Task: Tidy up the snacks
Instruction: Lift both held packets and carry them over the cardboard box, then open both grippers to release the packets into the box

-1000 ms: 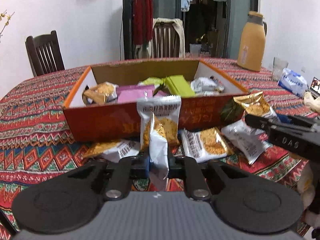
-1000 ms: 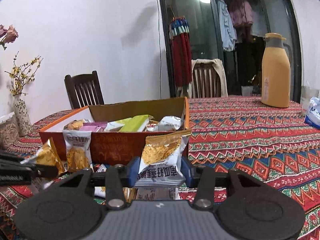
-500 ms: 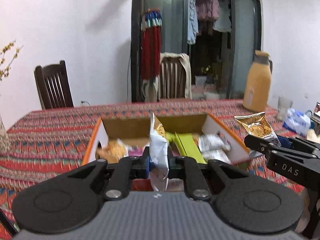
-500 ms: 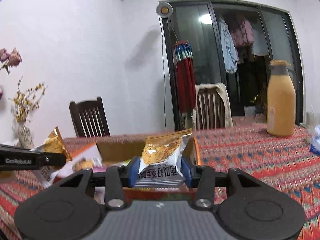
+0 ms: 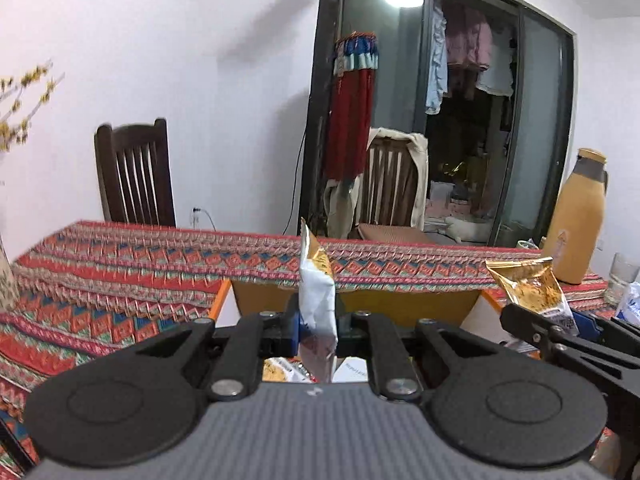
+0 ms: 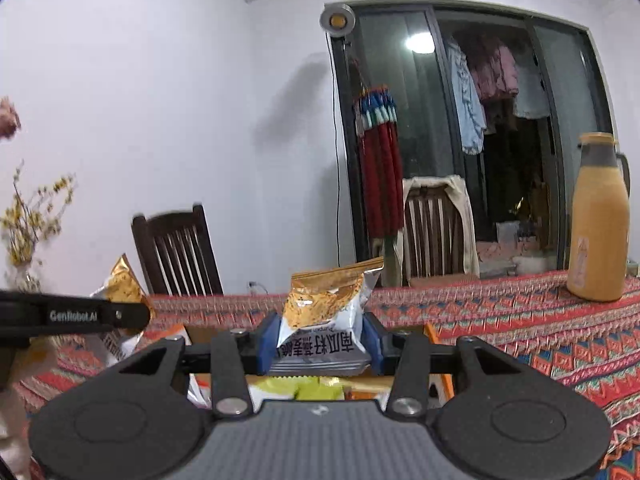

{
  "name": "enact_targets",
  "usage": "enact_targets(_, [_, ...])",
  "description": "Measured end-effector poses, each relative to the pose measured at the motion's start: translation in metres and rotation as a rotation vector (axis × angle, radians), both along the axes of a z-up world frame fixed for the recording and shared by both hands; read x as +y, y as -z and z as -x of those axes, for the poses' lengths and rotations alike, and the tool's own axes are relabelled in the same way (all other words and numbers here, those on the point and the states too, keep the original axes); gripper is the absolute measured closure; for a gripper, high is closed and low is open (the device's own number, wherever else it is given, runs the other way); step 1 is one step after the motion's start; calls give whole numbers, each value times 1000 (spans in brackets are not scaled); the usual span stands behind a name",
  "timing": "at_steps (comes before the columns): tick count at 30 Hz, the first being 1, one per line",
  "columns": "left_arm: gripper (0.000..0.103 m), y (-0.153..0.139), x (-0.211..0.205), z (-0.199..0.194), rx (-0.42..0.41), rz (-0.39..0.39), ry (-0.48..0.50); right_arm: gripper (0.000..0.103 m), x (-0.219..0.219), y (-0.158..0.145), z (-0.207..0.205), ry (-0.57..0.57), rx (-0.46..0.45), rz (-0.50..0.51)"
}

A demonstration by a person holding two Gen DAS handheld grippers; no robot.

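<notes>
My left gripper is shut on a gold and white snack packet, gripped edge-on and standing upright. My right gripper is shut on a second gold and white snack packet, held flat-face toward the camera. Both hang above the orange cardboard box, whose far wall and white side flaps show past the fingers. Other packets lie inside the box, mostly hidden. In the left wrist view the right gripper holds its packet at the right. In the right wrist view the left gripper shows at the left.
A patterned red tablecloth covers the table. A tan thermos jug stands at the far right, with a glass near it. Two wooden chairs stand behind the table. A vase of yellow twigs is at the left.
Both grippers have risen and moved forward with their packets, from in front of the box to above it. The loose packets on the cloth have dropped out of view.
</notes>
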State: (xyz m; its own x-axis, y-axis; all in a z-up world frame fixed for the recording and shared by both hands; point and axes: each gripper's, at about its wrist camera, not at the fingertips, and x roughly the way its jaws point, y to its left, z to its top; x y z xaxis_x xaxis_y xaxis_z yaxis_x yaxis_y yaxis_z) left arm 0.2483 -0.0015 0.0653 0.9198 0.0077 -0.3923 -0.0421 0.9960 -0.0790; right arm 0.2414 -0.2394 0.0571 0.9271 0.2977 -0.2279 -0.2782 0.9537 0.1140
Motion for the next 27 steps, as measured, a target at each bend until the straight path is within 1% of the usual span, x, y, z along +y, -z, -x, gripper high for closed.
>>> enact_targets(3, [89,10,5,-11,46,5,7,60,-1,11,-10,2,40,7])
enact_targets(7, [88,19,10,-12,75,12,7,60,3,20,-15,4,75,16])
enact_targets(12, [88,21,10,-6,59,14,3,58,3,24,-14,0,83,20])
enact_targets(14, [84,19,9,-3,44,15,-5,55,3,25,-13,-1,88,14])
enact_targets(15, [75,18,10,-1,33,19,-7,56,2,25,-12,4,87,11])
enact_targets(16, [61,17,10,1,24,21,-9,50,1,24,-12,9,85,7])
enact_targets(17, [52,15,10,3,9,23,-17,38,0,24,-12,14,84,0])
enact_targets(18, [32,14,11,6,-9,24,-24,29,-2,24,-12,18,82,-8])
enact_targets(19, [11,13,11,8,-22,26,-32,14,-4,24,-12,24,81,-14])
enact_targets(20, [3,12,12,11,-38,31,-42,6,-5,24,-12,32,79,-19])
enact_targets(21, [0,11,12,13,-54,38,-48,4,-6,24,-13,38,78,-23])
enact_targets(22, [0,10,13,14,-60,43,-53,0,-7,25,-13,42,81,-29])
enact_targets(27, [0,10,17,14,-49,64,-60,0,-10,23,-6,49,59,-46])
